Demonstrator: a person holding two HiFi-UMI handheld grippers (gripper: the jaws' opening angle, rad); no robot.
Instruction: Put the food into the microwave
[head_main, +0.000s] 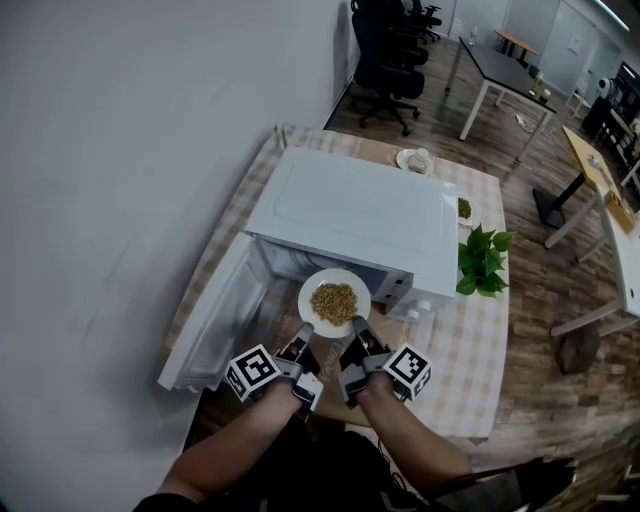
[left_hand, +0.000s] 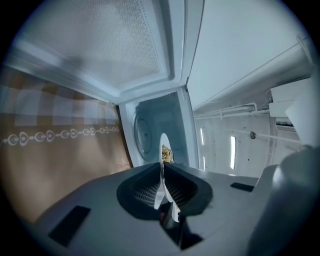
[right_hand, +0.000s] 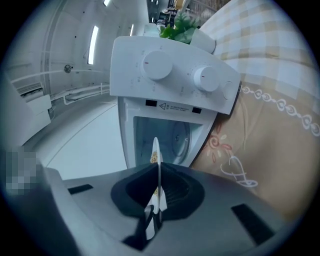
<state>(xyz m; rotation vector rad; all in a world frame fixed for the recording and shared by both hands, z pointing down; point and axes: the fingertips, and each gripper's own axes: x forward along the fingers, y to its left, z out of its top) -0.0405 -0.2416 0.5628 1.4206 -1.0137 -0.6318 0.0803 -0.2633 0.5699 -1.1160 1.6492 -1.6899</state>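
Observation:
A white plate (head_main: 334, 301) heaped with brownish food (head_main: 334, 297) hangs in front of the open white microwave (head_main: 355, 211), level with its cavity mouth. My left gripper (head_main: 303, 345) is shut on the plate's near left rim and my right gripper (head_main: 358, 342) is shut on its near right rim. In the left gripper view the plate (left_hand: 162, 165) shows edge-on between the jaws, with the cavity and turntable (left_hand: 142, 136) beyond. The right gripper view likewise shows the plate (right_hand: 155, 165) edge-on, below the two control knobs (right_hand: 157, 65).
The microwave door (head_main: 215, 320) hangs open to the left, close to my left gripper. A potted green plant (head_main: 483, 260) stands right of the microwave. A small dish (head_main: 414, 160) sits behind it on the checked tablecloth (head_main: 470, 350). Office chairs and desks stand farther back.

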